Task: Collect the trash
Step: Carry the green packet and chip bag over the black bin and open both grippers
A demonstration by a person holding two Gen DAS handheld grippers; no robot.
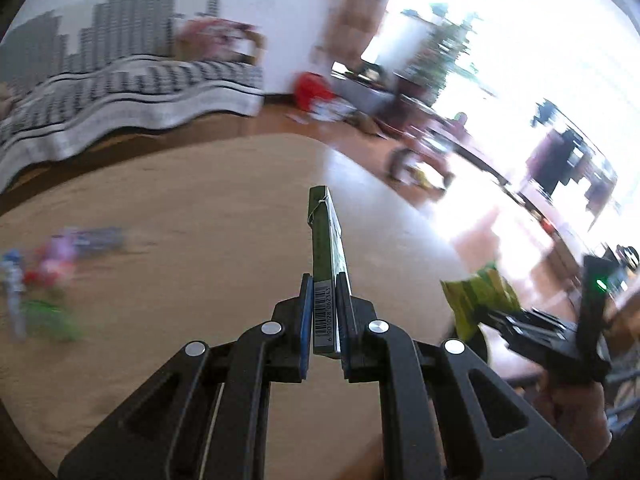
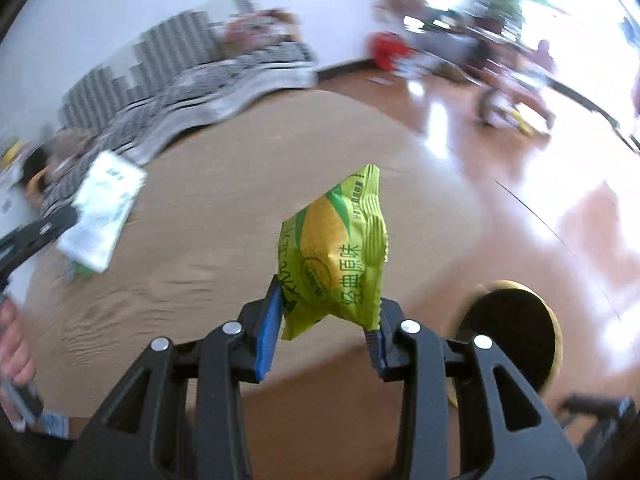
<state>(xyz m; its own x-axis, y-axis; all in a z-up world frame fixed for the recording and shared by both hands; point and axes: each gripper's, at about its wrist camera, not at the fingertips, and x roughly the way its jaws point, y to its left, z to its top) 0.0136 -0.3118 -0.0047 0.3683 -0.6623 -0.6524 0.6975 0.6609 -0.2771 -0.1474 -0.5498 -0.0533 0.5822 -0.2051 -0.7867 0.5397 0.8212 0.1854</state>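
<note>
The left claw (image 1: 323, 300) is squeezed tight on a thin flat box (image 1: 326, 248). The box stands on its edge between the two blue pads, with a bar code on the near end, and it sticks out ahead of the claw, up in the air over the tan rug (image 1: 180, 208). From the right camera the same box (image 2: 102, 210) shows its wide white and green face, off to the left.

The right claw (image 2: 326, 316) has a green and yellow snack bag (image 2: 336, 256) between its pads. The pads sit wider apart here, and the puffy bag fills the gap and pokes up above them — it hangs over the rug (image 2: 200, 240) too. In the left camera the bag (image 1: 478, 296) shows at the right side, with the right claw just below it.

A round black bin (image 2: 510, 340) with a gold rim sits low on the right, near the right claw, on the shiny wood floor (image 2: 460, 160).

More small bright things (image 1: 44, 280) lie on the rug at the far left — too blurry to tell what they are. A striped blanket (image 1: 120, 96) covers a couch by the wall.
</note>
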